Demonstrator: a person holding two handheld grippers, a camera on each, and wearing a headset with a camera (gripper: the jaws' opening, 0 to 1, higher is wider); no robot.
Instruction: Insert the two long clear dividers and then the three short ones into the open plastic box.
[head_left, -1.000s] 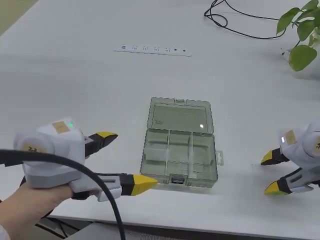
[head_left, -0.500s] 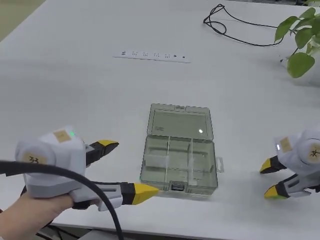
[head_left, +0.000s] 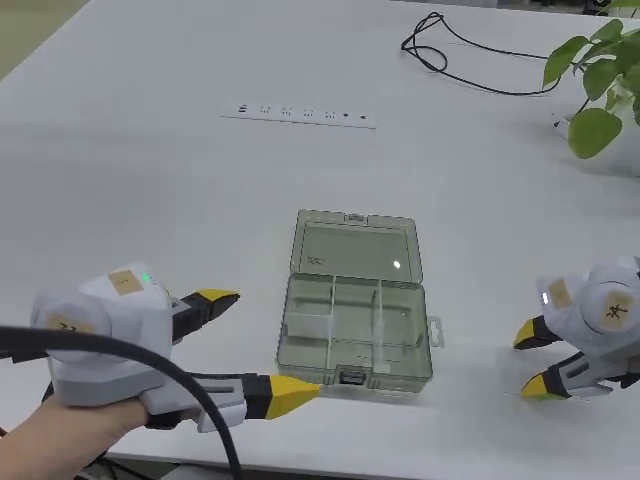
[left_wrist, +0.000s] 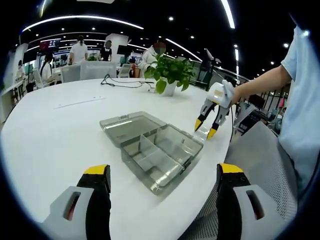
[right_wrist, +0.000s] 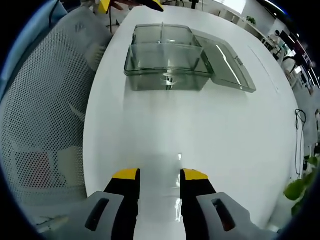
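1. The box (head_left: 400, 365) sits open on the table (head_left: 150, 180) near its front edge, with the lid (head_left: 357, 243) laid flat behind it.
2. Two long dividers (head_left: 333, 315) appear seated front to back. One short divider (head_left: 308, 322) crosses the left lane. By that count two short ones are probably left to place.
3. The right gripper (head_left: 530, 360) is low over the table, well to the right of the box. Its jaws are partly apart with no firm hold on anything.
4. The right gripper view shows a faint glint (right_wrist: 179, 157) on the table just ahead of the jaws. It may be a clear divider, but I cannot tell.
5. The left gripper (head_left: 255, 345) is just left of the box, its jaws spread wide and empty.
6. To do this step well, grip a short piece by its top edge and keep it upright. Line its ends up with the slots, then press straight down. The left gripper could steady the box wall.
7. A power strip (head_left: 300, 112) lies well behind the box.
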